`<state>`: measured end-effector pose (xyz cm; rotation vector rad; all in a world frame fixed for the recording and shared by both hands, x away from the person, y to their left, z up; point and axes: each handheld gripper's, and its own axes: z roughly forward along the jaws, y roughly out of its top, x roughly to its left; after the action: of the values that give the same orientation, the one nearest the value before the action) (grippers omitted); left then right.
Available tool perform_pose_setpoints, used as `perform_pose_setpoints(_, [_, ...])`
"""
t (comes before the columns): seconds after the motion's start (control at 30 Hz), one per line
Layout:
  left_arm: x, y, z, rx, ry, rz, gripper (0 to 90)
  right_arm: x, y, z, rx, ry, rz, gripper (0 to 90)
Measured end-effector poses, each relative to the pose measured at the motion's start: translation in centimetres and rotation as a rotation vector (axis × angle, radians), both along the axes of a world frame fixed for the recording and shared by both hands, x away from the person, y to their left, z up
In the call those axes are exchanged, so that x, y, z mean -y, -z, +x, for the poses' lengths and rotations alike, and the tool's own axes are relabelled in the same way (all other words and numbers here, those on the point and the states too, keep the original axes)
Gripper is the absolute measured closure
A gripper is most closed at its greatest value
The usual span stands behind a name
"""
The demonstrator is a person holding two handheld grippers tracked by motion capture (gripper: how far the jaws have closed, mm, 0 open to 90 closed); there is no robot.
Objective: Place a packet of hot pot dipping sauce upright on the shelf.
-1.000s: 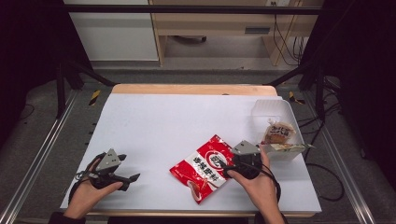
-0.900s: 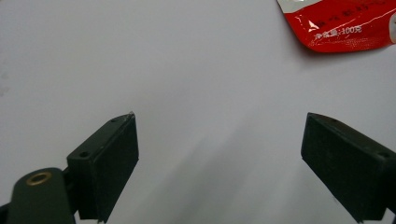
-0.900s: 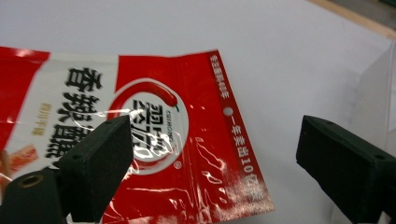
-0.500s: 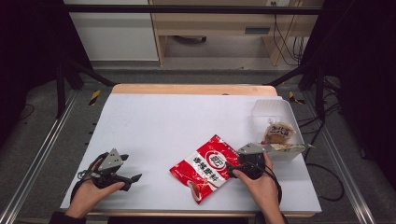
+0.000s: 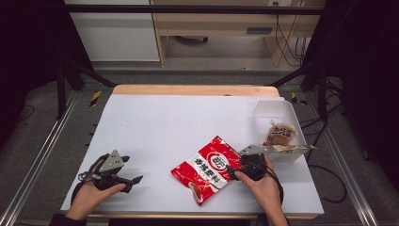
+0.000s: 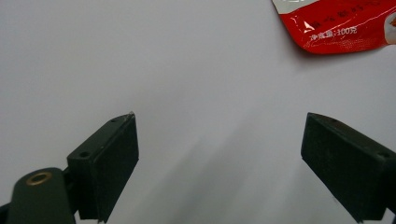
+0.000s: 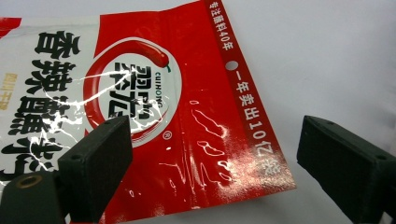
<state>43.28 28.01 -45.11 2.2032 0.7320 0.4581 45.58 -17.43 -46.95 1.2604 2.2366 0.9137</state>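
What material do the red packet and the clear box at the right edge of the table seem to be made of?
The red packet looks like glossy plastic film: bright glare streaks and soft wrinkles show on its printed face. The clear box looks like thin transparent plastic, since the table shows through its walls; how stiff it is cannot be told. The right gripper stands open over the packet's corner.

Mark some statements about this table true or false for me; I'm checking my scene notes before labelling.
1. The right hand-held gripper is open at the red packet. True.
2. The left hand-held gripper grips the red packet. False: it is open over bare table, apart from the packet.
3. A clear container stands at the table's right edge. True.
4. The red packet lies inside that container. False: it lies flat on the table.
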Motion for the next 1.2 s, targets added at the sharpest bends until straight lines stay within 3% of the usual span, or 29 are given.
perform_pose_setpoints(0.13, [0.0,0.0,0.0,0.000,0.000,0.000,11.1,-0.1,0.1,0.0,-0.012,-0.009,-0.003,11.6])
perform_pose_setpoints(0.43, [0.0,0.0,0.0,0.003,-0.002,0.004,11.1,-0.2,-0.1,-0.2,-0.021,-0.017,0.046,15.1])
perform_pose_setpoints(0.77, [-0.1,0.0,0.0,0.002,-0.003,0.008,11.2,-0.6,-1.2,-1.2,0.005,-0.048,0.147,24.3])
perform_pose_setpoints(1.0, [0.0,0.1,0.1,0.000,-0.002,0.010,11.4,-1.2,-0.4,-1.1,-0.056,-0.075,0.084,32.8])
perform_pose_setpoints(1.2, [0.1,0.1,0.1,0.001,0.000,0.014,11.5,-1.2,-0.7,-1.1,0.023,-0.080,-0.005,61.9])
